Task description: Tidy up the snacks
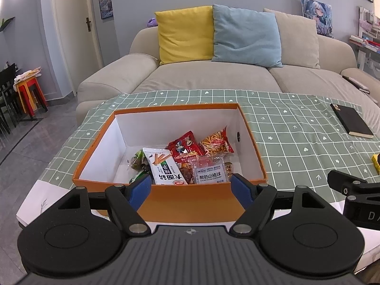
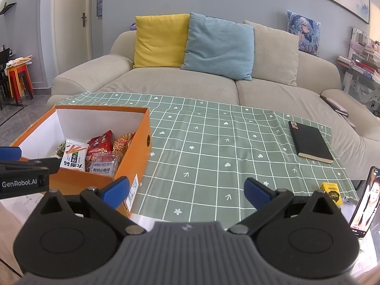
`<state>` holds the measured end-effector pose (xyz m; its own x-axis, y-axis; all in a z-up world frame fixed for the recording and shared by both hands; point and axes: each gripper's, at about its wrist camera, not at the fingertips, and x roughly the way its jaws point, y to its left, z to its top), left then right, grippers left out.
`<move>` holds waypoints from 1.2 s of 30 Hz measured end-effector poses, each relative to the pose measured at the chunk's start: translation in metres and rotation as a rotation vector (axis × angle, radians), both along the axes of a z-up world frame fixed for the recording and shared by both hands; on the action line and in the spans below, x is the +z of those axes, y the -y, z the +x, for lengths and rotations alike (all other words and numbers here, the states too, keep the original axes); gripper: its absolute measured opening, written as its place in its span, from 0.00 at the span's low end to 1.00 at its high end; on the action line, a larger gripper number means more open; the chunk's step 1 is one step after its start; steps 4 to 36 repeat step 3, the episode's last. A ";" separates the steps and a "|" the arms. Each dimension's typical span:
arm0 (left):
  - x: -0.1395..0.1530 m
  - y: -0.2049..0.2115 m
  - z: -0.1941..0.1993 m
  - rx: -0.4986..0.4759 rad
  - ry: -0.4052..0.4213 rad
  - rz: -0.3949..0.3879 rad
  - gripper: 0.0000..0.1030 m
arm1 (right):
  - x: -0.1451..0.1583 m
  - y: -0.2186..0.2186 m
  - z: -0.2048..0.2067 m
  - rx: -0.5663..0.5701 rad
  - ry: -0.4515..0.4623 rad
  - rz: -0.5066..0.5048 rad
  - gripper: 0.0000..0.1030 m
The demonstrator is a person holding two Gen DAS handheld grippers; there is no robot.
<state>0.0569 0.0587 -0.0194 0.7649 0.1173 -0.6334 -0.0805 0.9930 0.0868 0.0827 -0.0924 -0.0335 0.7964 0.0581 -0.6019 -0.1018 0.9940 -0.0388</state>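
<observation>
Apparently gathered for tidiness, the snacks (image 1: 185,163) lie inside the orange box (image 1: 190,199) at 12 o'clock of the left claw (image 1: 191,187); both it and the right claw (image 2: 186,190) gape wide, empty, above the tabletop (image 2: 213,156).

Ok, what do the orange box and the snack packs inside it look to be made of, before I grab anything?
The orange box looks like stiff matte cardboard: thin, straight walls, white inside, with a small round hole in its side. The snack packs look like thin plastic film, glossy and crinkled, with crimped ends; one pack is clear. Both grippers are open and hold nothing.
</observation>
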 end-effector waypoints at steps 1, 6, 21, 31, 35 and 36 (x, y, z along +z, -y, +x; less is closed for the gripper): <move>0.000 0.000 0.000 0.000 0.001 -0.001 0.87 | 0.000 0.000 0.000 -0.001 -0.001 0.000 0.96; 0.000 0.000 0.000 0.000 0.000 0.000 0.87 | 0.000 0.000 0.000 0.000 -0.001 0.000 0.96; 0.000 0.000 0.000 0.000 0.000 0.000 0.87 | 0.000 0.000 0.000 0.000 -0.001 0.000 0.96; 0.000 0.000 0.000 0.000 0.000 0.000 0.87 | 0.000 0.000 0.000 0.000 -0.001 0.000 0.96; 0.000 0.000 0.000 0.000 0.000 0.000 0.87 | 0.000 0.000 0.000 0.000 -0.001 0.000 0.96; 0.000 0.000 0.000 0.000 0.000 0.000 0.87 | 0.000 0.000 0.000 0.000 -0.001 0.000 0.96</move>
